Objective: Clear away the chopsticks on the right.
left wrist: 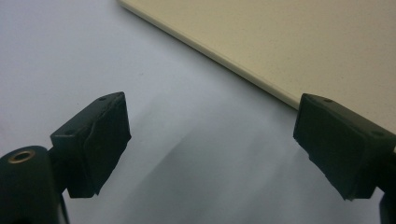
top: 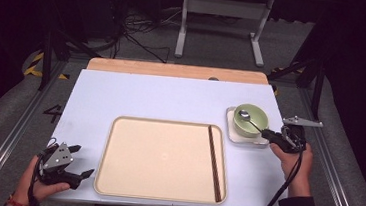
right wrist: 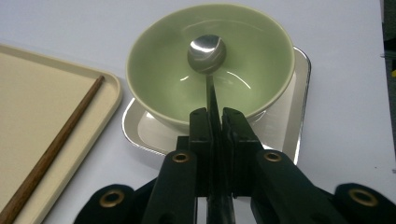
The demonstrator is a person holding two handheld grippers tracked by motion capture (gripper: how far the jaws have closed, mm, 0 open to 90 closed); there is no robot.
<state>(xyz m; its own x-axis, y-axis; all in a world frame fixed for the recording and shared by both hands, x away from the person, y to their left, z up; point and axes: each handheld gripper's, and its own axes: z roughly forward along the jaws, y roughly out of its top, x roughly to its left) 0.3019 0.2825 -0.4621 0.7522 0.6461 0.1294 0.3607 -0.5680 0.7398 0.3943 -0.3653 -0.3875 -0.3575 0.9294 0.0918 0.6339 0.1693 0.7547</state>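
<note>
White table [top: 146, 97] stands on grey floor [top: 216, 40].

The spoon [right wrist: 207, 53] was polished metal, its bowl mirror-bright. The bowl [right wrist: 159, 60] looked like glazed ceramic, pale green and glossy with soft highlights. Under it, the small tray [right wrist: 293, 116] had a smooth, satin metal sheen. The large tray [top: 132, 148] seemed matt beige plastic, and the chopsticks [top: 214, 161] on it dark, grained wood. The worktop [top: 136, 96] was smooth, matt white. The right gripper [right wrist: 214, 116] had matt black plastic with brass-coloured inserts.
</note>
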